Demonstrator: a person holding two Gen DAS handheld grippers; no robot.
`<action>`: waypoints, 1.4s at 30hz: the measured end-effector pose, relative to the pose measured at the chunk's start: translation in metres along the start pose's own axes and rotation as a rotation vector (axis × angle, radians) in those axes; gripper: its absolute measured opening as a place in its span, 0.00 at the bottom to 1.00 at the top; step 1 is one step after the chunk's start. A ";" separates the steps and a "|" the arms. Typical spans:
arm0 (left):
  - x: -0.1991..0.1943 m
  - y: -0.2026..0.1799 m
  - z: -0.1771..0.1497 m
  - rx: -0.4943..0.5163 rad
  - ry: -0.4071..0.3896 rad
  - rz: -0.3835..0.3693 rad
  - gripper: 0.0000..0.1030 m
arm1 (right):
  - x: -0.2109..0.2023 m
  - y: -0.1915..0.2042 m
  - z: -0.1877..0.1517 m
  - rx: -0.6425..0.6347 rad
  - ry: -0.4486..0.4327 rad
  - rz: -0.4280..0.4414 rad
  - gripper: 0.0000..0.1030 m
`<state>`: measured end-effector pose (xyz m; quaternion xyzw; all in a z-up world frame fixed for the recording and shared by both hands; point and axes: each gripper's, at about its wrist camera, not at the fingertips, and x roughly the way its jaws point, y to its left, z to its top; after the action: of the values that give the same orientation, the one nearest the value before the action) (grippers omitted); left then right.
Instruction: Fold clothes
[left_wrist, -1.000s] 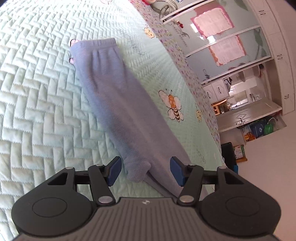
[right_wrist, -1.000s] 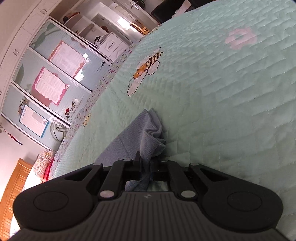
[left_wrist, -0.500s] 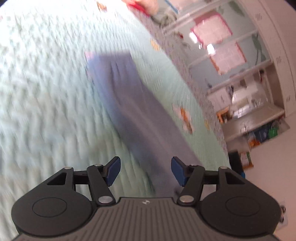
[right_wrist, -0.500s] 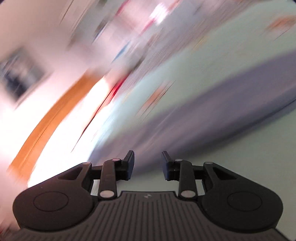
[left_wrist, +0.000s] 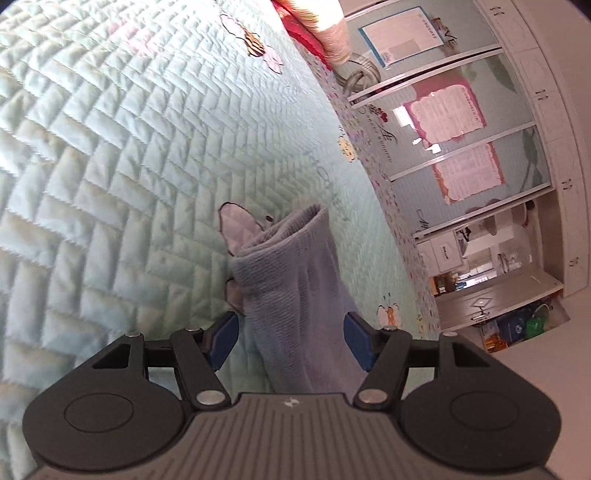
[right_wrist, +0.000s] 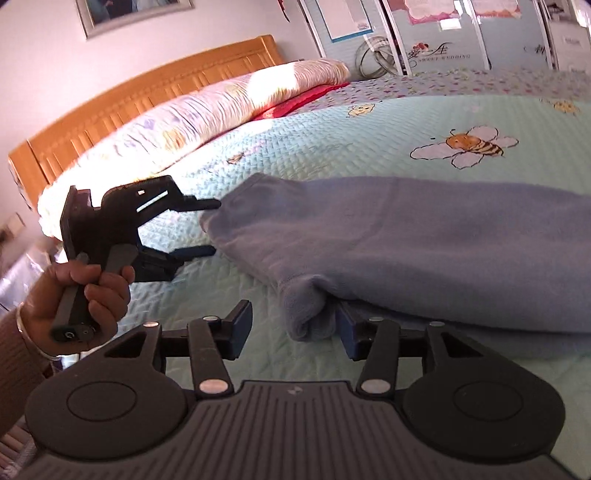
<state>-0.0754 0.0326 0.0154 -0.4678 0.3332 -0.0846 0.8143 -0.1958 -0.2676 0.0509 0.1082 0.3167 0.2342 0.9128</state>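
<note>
A long blue-grey folded garment (right_wrist: 424, 236) lies on the pale green quilted bedspread (right_wrist: 369, 147). In the left wrist view the garment (left_wrist: 295, 291) runs away from me, its end between the fingers of my open left gripper (left_wrist: 291, 341). My left gripper (right_wrist: 212, 227) also shows in the right wrist view, open around the garment's far corner. My right gripper (right_wrist: 291, 330) is open, its fingers on either side of the garment's near folded corner (right_wrist: 306, 314), not closed on it.
Patterned pillows (right_wrist: 207, 107) and an orange wooden headboard (right_wrist: 147, 96) lie at the bed's head. Wardrobe doors with pink posters (left_wrist: 461, 147) stand beyond the bed's far side. Bee prints (right_wrist: 469, 146) dot the bedspread.
My right gripper has let go of the garment, opened and swung round to its near corner. My left gripper has moved along the garment to its other end, still open.
</note>
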 end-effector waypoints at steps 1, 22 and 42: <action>0.003 -0.001 0.000 0.006 0.003 -0.008 0.64 | 0.000 0.001 -0.002 -0.006 -0.008 -0.001 0.49; -0.016 -0.009 0.008 0.079 -0.082 0.072 0.31 | -0.014 -0.026 -0.007 0.112 0.091 0.093 0.18; 0.053 -0.002 0.033 0.206 -0.051 -0.092 0.24 | 0.115 -0.111 0.094 0.780 -0.101 0.307 0.21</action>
<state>-0.0144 0.0314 0.0039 -0.3985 0.2800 -0.1437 0.8615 -0.0179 -0.3116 0.0248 0.5027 0.3168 0.2246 0.7723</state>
